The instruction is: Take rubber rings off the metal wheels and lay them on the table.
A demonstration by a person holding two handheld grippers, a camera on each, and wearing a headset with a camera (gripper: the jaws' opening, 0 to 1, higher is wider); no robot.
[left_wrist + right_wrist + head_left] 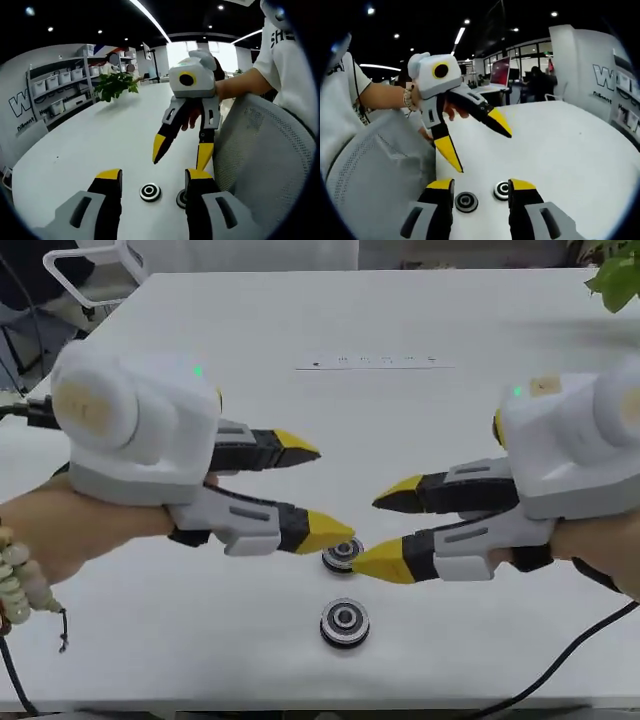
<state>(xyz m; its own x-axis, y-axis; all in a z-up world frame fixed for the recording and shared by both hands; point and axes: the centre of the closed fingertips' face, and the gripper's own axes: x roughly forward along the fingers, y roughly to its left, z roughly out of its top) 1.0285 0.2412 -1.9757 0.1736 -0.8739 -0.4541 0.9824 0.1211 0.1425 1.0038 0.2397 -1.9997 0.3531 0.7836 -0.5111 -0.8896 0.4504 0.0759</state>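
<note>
1. The wall lettering (20,102): a large "W", rest unreadable.
2. The left claw (328,492) and right claw (369,532) both gape, tips facing.
3. The far wheel (343,554) lies between their tips; near wheel (345,623) by the table's (250,330) front edge.

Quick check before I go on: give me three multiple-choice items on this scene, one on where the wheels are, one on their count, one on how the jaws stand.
1. Where do the wheels lie?
A. on the table, near the gripper tips
B. in a tray
C. on a chair

2. How many wheels are there?
A. one
B. two
C. four

3. How do the jaws of the left gripper and the right gripper stand?
A. both open
B. both shut
C. left shut on a wheel

Answers:
1 A: both rest on the white top by the yellow tips.
2 B: the head view shows a far wheel and the near wheel.
3 A: a clear gap shows between each pair of jaws.
</note>
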